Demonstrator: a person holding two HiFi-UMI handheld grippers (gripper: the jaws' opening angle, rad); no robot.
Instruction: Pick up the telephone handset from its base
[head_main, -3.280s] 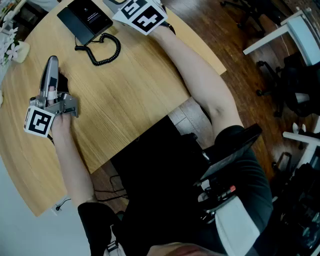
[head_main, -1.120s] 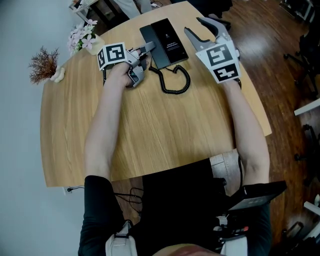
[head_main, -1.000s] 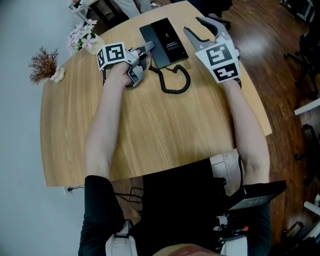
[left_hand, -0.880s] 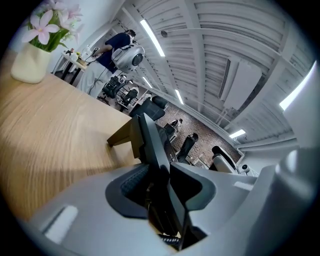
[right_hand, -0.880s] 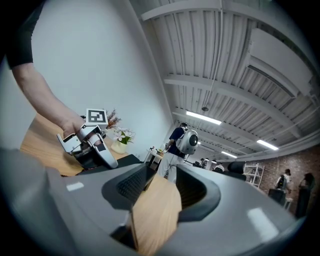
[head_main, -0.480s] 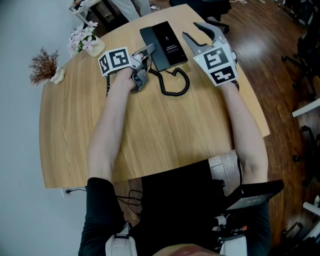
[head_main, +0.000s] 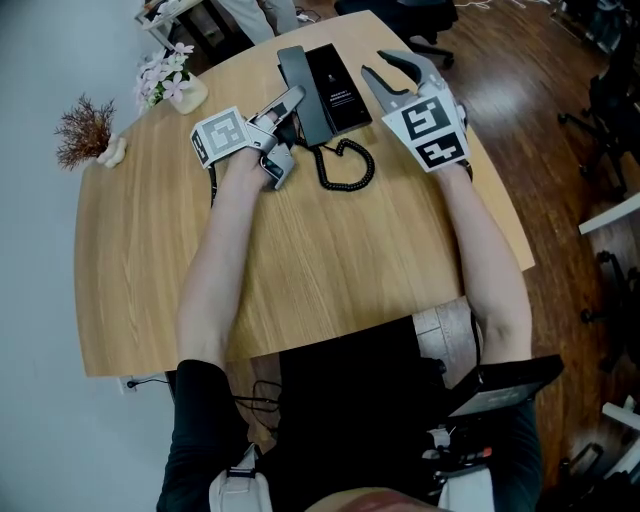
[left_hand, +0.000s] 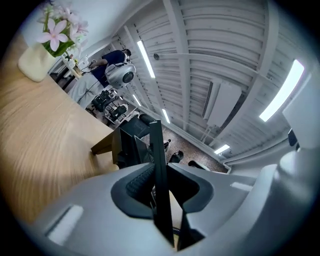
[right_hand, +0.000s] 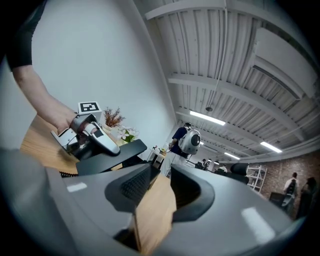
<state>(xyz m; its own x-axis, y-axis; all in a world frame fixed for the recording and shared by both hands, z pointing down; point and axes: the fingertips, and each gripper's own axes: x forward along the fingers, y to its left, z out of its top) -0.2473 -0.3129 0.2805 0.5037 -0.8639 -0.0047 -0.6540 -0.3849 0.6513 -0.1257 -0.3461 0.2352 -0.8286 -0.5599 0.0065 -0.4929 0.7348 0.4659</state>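
The black telephone base (head_main: 340, 88) lies at the table's far side, its coiled cord (head_main: 345, 168) trailing toward me. The long black handset (head_main: 291, 68) runs along the base's left edge. My left gripper (head_main: 288, 102) has its jaws closing on the handset, which shows edge-on between the pads (left_hand: 159, 165) and is tilted up off the base. In the right gripper view the left gripper (right_hand: 90, 134) holds that black slab (right_hand: 107, 155) raised. My right gripper (head_main: 388, 72) hovers at the base's right side, jaws closing with nothing between them (right_hand: 155, 192).
A small vase of pink flowers (head_main: 172, 82) and a dried twig bunch (head_main: 85, 132) stand at the wooden table's (head_main: 300, 270) far left. Office chairs and desks stand on the dark floor to the right. A person stands in the room beyond the table.
The left gripper has risen and swung toward the base, and the handset's end has come up with it. The right gripper has stayed in place, and its jaws stand narrower.
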